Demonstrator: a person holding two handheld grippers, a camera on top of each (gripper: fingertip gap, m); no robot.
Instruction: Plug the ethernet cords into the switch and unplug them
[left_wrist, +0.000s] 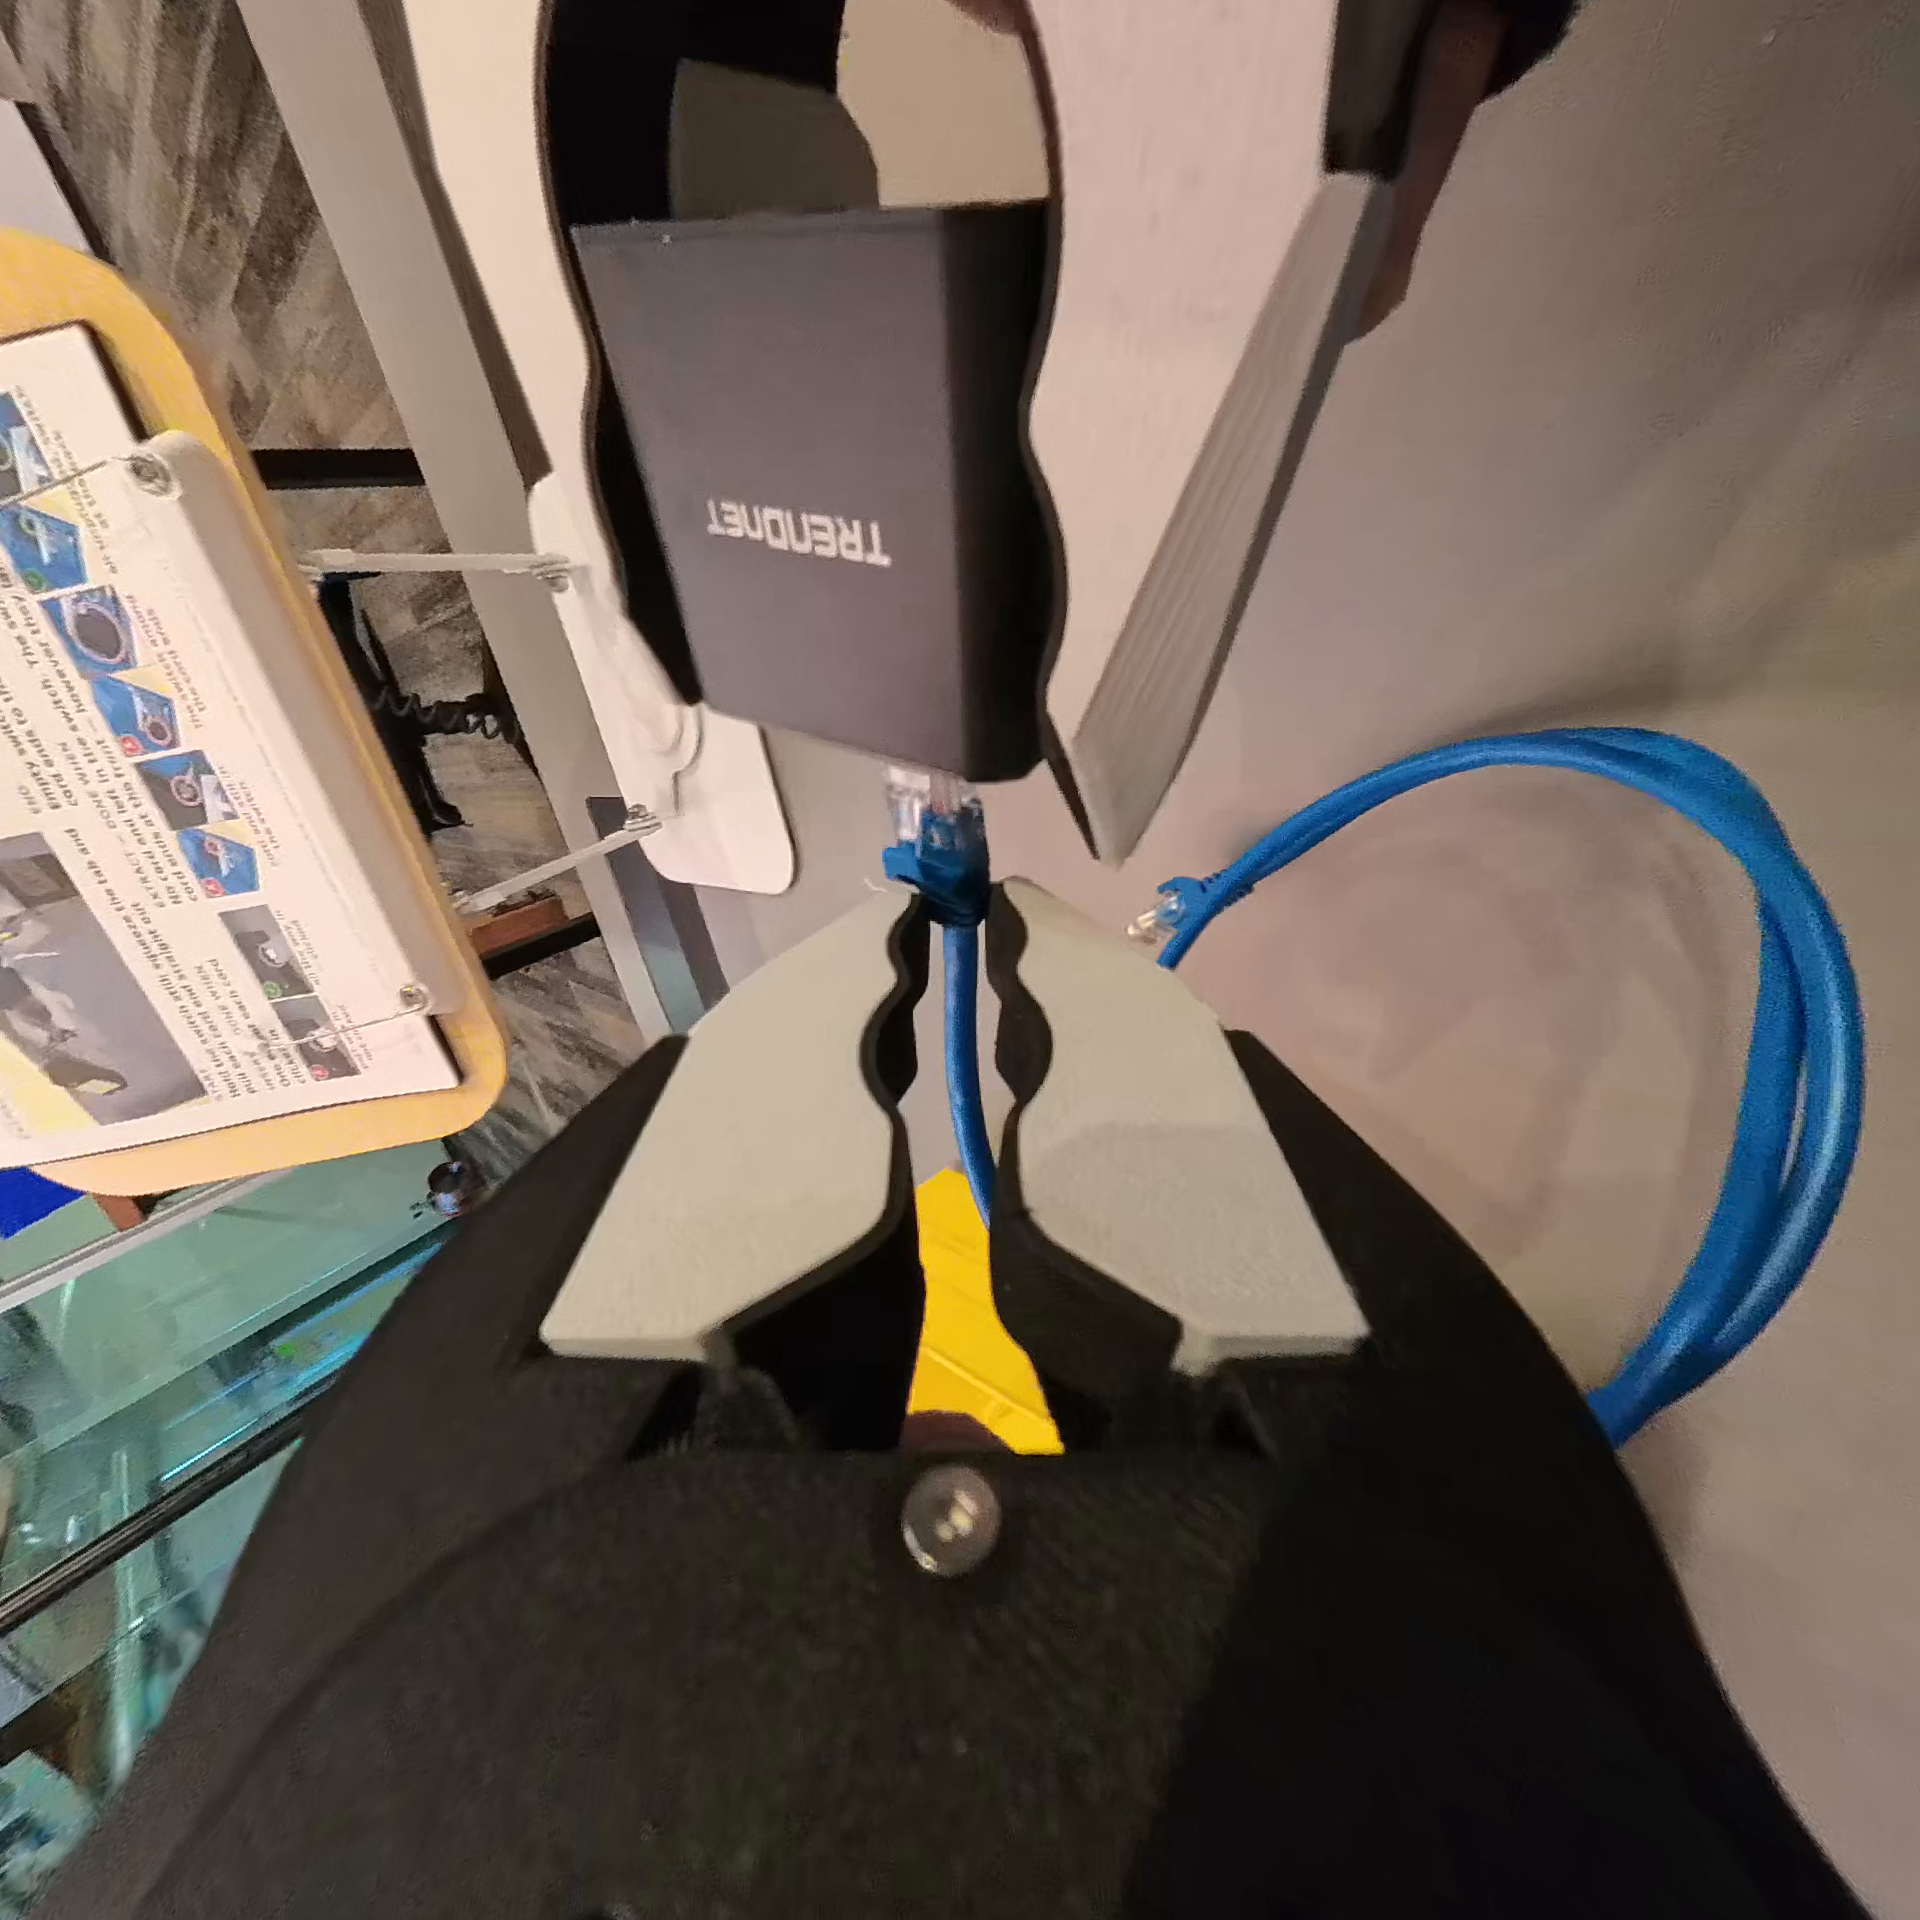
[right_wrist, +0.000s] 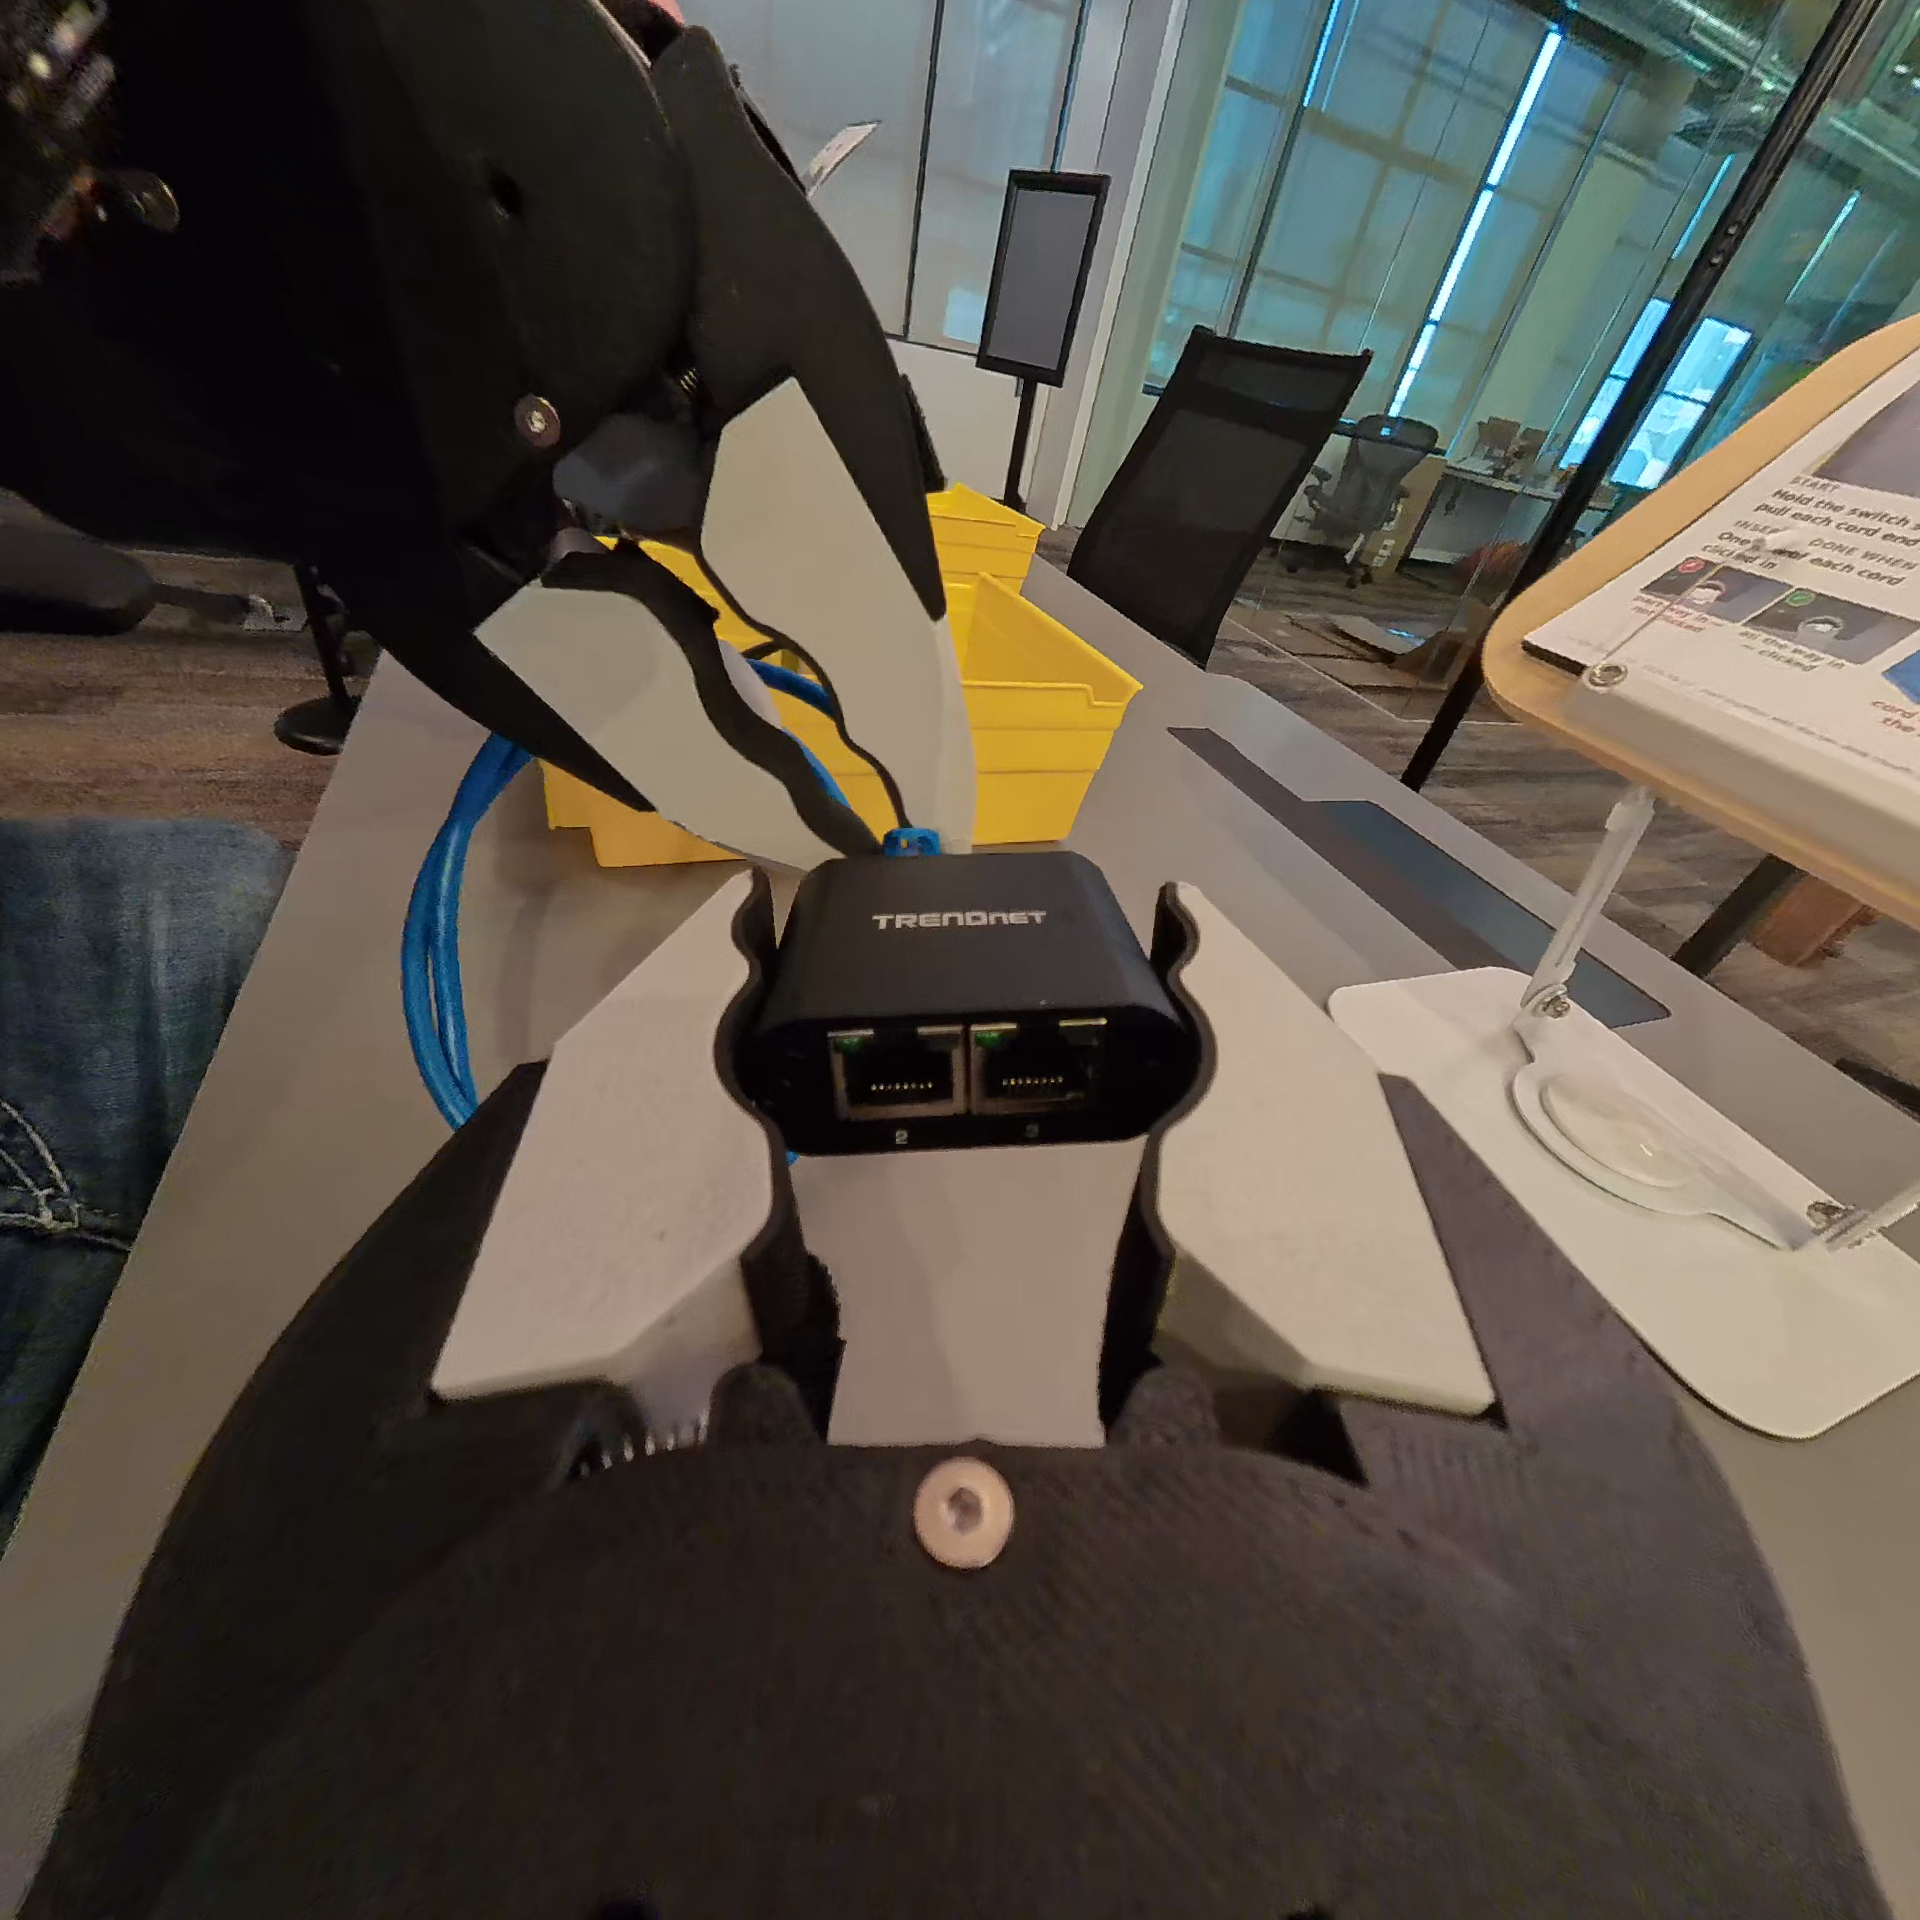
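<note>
My right gripper (right_wrist: 961, 925) is shut on a small black switch (right_wrist: 961, 997) and holds it above the grey table. Two empty ports face the right wrist camera. My left gripper (left_wrist: 951, 904) is shut on the blue ethernet cord (left_wrist: 961, 1039) just behind its plug (left_wrist: 935, 821). The clear plug tip sits at the edge of the switch (left_wrist: 800, 468), at its far side from the right wrist view. How deep it sits is hidden. The cord's other plug (left_wrist: 1169, 914) lies loose on the table, with the cord looped (left_wrist: 1766, 1039) to the right.
Yellow bins (right_wrist: 1029, 686) stand behind the switch. An instruction sheet on a wooden board (right_wrist: 1704, 665) stands on a white base (right_wrist: 1621, 1174) at the right. A person's jeans (right_wrist: 94, 1039) show at the table's left edge. A black chair (right_wrist: 1205, 488) stands beyond the table.
</note>
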